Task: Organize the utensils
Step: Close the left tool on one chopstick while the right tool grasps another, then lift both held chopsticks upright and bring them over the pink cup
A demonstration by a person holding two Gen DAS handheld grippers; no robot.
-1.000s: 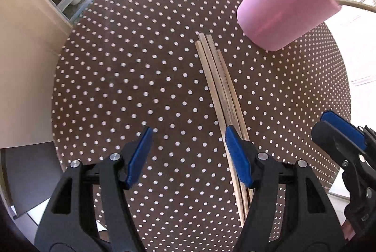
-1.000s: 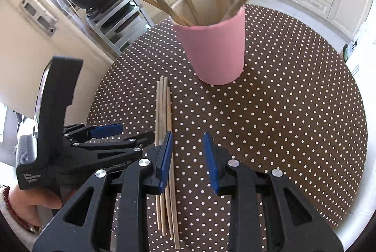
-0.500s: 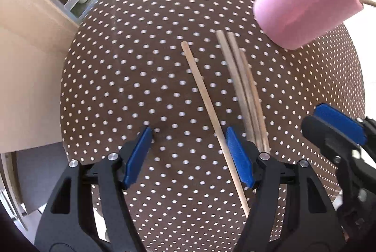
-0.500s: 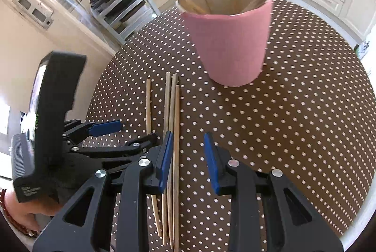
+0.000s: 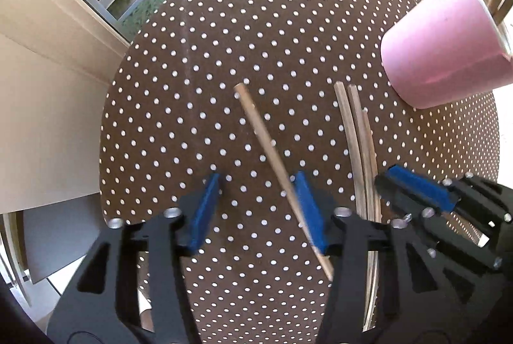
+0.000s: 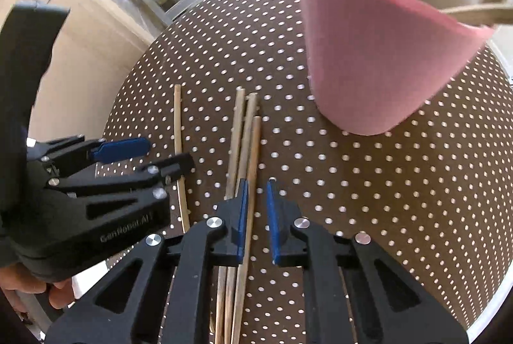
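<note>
On the dotted table (image 5: 198, 61), your left gripper (image 5: 256, 209), jaws narrowing around the split-off chopstick (image 5: 272, 158); right gripper (image 6: 256, 215) jaws closing on a bundled stick (image 6: 251, 170); cup (image 6: 378, 61) next.

Both grippers, left gripper (image 5: 256, 209) and right gripper (image 6: 256, 215), show black skeletal frames, blue finger pads (image 6: 242, 215), silver round screws (image 6: 214, 222); faint white lettering marks the left one's side.
</note>
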